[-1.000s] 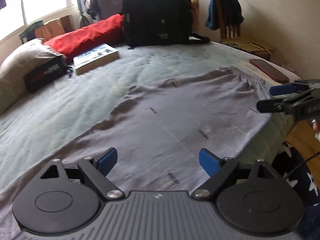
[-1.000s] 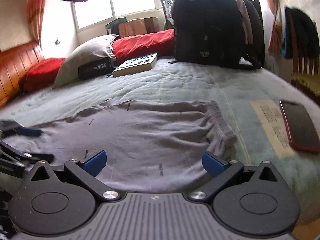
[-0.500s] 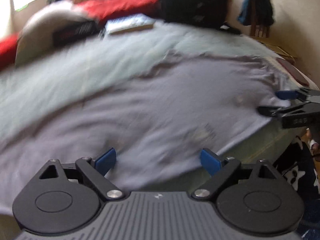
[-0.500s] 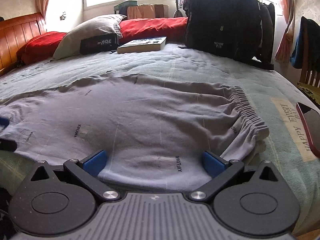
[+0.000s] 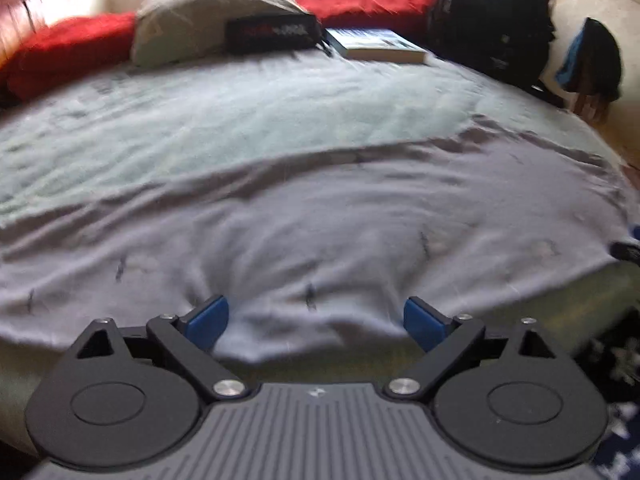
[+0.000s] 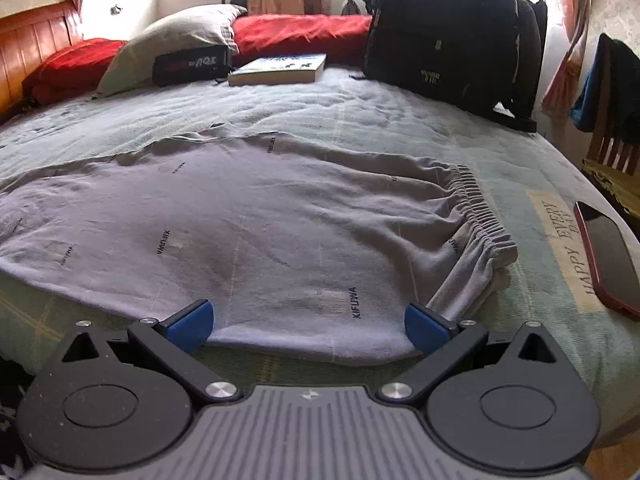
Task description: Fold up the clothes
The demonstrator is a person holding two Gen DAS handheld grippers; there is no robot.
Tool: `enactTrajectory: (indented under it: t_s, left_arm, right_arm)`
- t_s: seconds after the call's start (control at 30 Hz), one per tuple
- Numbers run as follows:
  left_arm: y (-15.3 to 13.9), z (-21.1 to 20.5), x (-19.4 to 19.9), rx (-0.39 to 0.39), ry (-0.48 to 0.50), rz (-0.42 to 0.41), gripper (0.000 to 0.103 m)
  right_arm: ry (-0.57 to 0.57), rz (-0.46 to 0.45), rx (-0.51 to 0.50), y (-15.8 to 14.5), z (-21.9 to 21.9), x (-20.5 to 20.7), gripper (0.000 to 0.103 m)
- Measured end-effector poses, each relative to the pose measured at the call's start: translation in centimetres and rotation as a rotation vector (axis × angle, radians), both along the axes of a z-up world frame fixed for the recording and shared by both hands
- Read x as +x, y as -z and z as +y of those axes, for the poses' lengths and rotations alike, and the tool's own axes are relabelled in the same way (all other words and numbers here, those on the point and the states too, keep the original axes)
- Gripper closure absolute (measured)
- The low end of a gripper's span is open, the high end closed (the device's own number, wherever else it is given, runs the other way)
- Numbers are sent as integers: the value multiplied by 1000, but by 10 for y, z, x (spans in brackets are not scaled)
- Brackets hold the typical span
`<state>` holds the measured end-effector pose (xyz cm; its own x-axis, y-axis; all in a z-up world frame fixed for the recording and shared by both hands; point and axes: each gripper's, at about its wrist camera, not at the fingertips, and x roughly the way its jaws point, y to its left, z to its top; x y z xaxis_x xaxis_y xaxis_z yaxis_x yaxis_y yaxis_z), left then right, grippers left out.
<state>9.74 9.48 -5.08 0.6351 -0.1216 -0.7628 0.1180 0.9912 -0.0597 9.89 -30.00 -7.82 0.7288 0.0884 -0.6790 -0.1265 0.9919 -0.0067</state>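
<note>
Grey shorts (image 6: 248, 232): spread flat on bed (image 6: 360, 120). Left gripper (image 5: 316, 318) and right gripper (image 6: 308, 322), jaws wide, have descended to the near hem. Both are placed to pinch it.

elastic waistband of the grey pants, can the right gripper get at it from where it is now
Probably yes. The right gripper is open at the near hem of the grey pants, and the elastic waistband lies uncovered just ahead to its right, with nothing between them.

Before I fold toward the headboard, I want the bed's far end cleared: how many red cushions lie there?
2. One long red cushion lies behind the paperback book; a smaller red cushion sits left of the beige pillow. More may hide behind the black backpack.
</note>
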Motion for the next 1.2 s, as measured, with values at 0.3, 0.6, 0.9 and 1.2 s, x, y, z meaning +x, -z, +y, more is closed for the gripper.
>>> enactTrajectory:
  t_s: [0.3, 0.6, 0.9, 1.2]
  left_arm:
    - [-21, 28, 56, -159, 2, -62, 9]
    - [2, 48, 112, -187, -74, -45, 8]
    - [-27, 32, 38, -93, 39, -109, 6]
    - [-2, 33, -22, -16, 47, -64, 6]
  right_arm:
    - [-143, -49, 57, -28, 51, 1, 0]
    - [-174, 37, -3, 1, 75, 2, 0]
    - [-179, 4, 32, 6, 71, -2, 0]
    - [-180, -15, 33, 8, 70, -3, 0]
